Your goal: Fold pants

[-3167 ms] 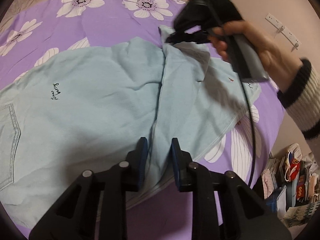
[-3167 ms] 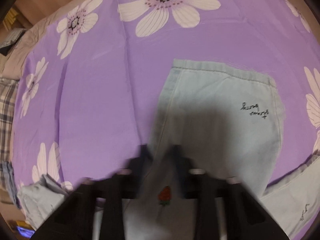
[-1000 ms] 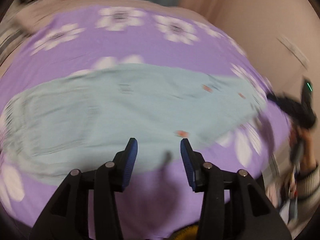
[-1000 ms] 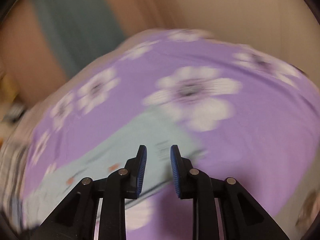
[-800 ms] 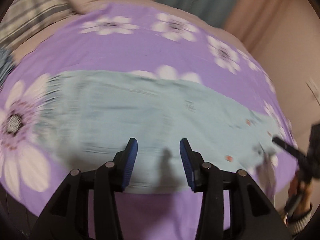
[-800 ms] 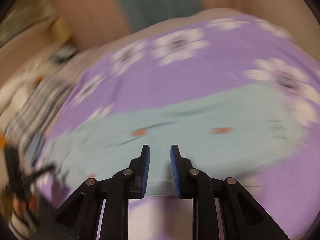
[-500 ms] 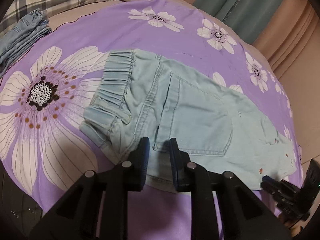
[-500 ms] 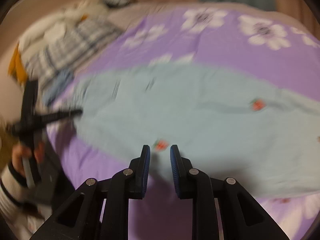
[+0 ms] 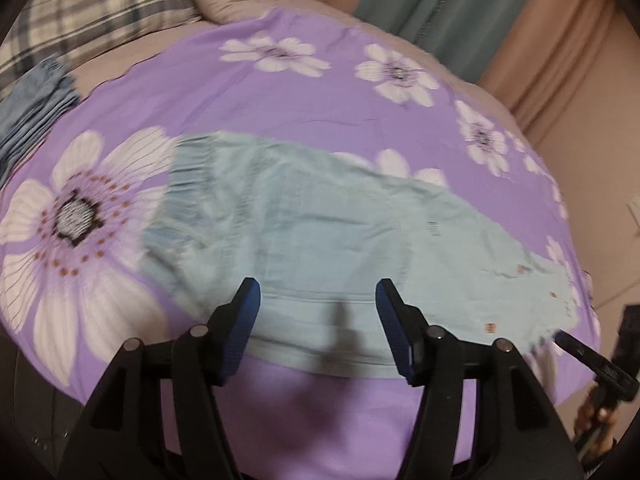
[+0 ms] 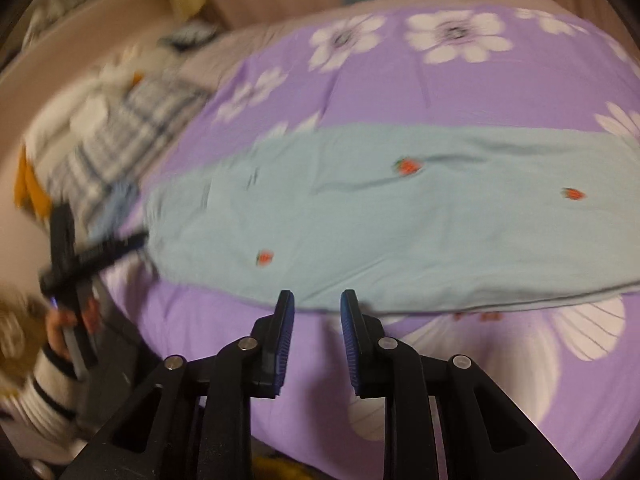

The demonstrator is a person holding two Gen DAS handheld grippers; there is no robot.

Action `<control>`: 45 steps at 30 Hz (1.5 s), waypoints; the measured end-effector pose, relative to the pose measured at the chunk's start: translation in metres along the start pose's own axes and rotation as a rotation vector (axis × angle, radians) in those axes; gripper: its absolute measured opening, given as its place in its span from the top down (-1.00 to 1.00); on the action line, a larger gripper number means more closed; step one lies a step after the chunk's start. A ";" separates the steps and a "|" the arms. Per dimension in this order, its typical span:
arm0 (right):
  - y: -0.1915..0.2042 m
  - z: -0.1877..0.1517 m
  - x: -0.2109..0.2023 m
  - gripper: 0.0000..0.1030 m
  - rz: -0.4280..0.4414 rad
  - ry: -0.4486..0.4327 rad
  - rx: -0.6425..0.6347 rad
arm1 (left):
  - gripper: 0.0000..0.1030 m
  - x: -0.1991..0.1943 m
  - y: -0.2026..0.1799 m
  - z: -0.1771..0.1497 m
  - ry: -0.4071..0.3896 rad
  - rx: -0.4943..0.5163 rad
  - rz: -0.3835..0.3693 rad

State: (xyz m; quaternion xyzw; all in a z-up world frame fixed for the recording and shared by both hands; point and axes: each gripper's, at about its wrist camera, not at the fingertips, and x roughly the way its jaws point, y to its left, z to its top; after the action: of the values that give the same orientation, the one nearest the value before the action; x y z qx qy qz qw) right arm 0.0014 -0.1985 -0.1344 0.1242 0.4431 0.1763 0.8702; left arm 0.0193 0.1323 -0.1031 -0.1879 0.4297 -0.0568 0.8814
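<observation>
Light blue pants (image 9: 320,232) lie flat and lengthwise on the purple flowered sheet (image 9: 280,92), elastic waistband to the left in the left wrist view. My left gripper (image 9: 316,292) hovers over their near edge by the seat; its jaws are opening wide, nothing pinched between them. In the right wrist view the pants (image 10: 400,220), dotted with small red strawberries, stretch across the middle. My right gripper (image 10: 316,300) hangs just short of their near edge, its pads a narrow gap apart with nothing between. The other gripper's fingers (image 10: 120,248) show blurred by the waistband end.
A plaid pillow (image 9: 80,8) and folded blue jeans (image 9: 32,108) lie at the bed's left end. Teal and beige curtains (image 9: 440,12) hang behind. A hand in a striped sleeve (image 10: 52,360) is at the bed's left edge in the right wrist view.
The left jaws, nearly together half a second ago, now stand wide apart. Both views have swung along the pants; the right gripper has come nearer their front edge, its gap unchanged.
</observation>
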 end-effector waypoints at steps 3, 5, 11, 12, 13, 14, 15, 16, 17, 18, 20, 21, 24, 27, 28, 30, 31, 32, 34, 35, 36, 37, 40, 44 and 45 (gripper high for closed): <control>0.003 0.007 0.011 0.50 -0.016 -0.004 0.013 | -0.16 0.005 -0.017 0.003 0.001 0.015 -0.059; 0.012 0.011 0.027 0.50 0.009 0.004 0.013 | -0.16 0.013 -0.023 0.004 0.012 0.014 -0.087; 0.010 0.007 0.053 0.50 0.098 0.049 0.047 | -0.10 0.042 -0.012 -0.003 0.087 -0.039 -0.061; 0.005 0.004 0.056 0.50 0.098 0.059 0.061 | -0.01 0.043 -0.007 -0.004 0.089 -0.049 -0.068; -0.004 0.002 0.052 0.50 0.102 0.062 0.079 | 0.02 0.041 -0.001 -0.005 0.084 -0.063 -0.086; -0.015 0.000 0.049 0.50 0.106 0.058 0.111 | 0.02 0.040 0.002 -0.005 0.081 -0.069 -0.093; -0.026 -0.001 0.044 0.50 0.113 0.047 0.142 | 0.02 0.038 0.003 -0.004 0.077 -0.068 -0.087; -0.043 -0.003 0.037 0.50 0.124 0.028 0.194 | 0.02 0.037 0.004 -0.004 0.078 -0.060 -0.082; -0.054 -0.003 0.032 0.50 0.125 0.013 0.234 | 0.02 0.037 0.004 -0.003 0.081 -0.052 -0.083; -0.073 -0.004 0.024 0.50 0.137 -0.007 0.302 | 0.01 0.036 0.003 -0.003 0.083 -0.043 -0.079; -0.109 -0.009 0.008 0.50 0.148 -0.053 0.435 | 0.00 0.036 0.000 -0.004 0.085 -0.012 -0.067; -0.127 -0.012 -0.002 0.50 0.131 -0.084 0.488 | -0.01 0.036 -0.001 -0.005 0.085 -0.001 -0.061; -0.170 -0.020 -0.037 0.50 0.051 -0.191 0.584 | -0.03 0.037 -0.005 -0.006 0.088 0.026 -0.040; -0.204 -0.024 -0.067 0.50 -0.055 -0.265 0.652 | -0.06 0.039 -0.006 -0.005 0.092 0.031 -0.028; -0.216 -0.025 -0.076 0.50 -0.083 -0.283 0.676 | -0.08 0.040 -0.008 -0.004 0.095 0.038 -0.023; -0.234 -0.030 -0.091 0.50 -0.094 -0.323 0.739 | -0.15 0.038 -0.012 -0.003 0.100 0.049 -0.012; -0.241 -0.033 -0.099 0.50 -0.100 -0.346 0.768 | -0.18 0.036 -0.015 -0.001 0.101 0.056 -0.007; -0.247 -0.036 -0.108 0.50 -0.105 -0.382 0.797 | -0.19 0.034 -0.017 0.001 0.099 0.062 -0.007; -0.252 -0.047 -0.129 0.48 -0.112 -0.457 0.842 | -0.21 0.029 -0.026 0.003 0.087 0.070 -0.024; -0.252 -0.055 -0.139 0.43 -0.119 -0.492 0.865 | -0.22 0.027 -0.031 0.004 0.082 0.075 -0.039; -0.253 -0.063 -0.146 0.32 -0.112 -0.513 0.882 | -0.25 0.027 -0.038 0.005 0.080 0.084 -0.058; -0.252 -0.071 -0.151 0.29 -0.089 -0.528 0.893 | -0.27 0.027 -0.047 0.005 0.081 0.094 -0.081; -0.244 -0.093 -0.149 0.29 -0.025 -0.513 0.916 | -0.27 0.035 -0.073 0.004 0.116 0.112 -0.161; -0.234 -0.102 -0.129 0.29 0.017 -0.444 0.931 | -0.27 0.053 -0.115 -0.002 0.189 0.125 -0.267; -0.231 -0.098 -0.124 0.29 0.002 -0.419 0.920 | -0.27 0.058 -0.124 -0.005 0.206 0.124 -0.293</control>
State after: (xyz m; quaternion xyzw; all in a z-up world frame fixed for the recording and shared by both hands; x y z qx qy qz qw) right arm -0.1005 -0.4535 -0.1870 0.5280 0.2907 -0.0649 0.7953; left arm 0.0595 0.0010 -0.1012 -0.1868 0.4816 -0.2297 0.8249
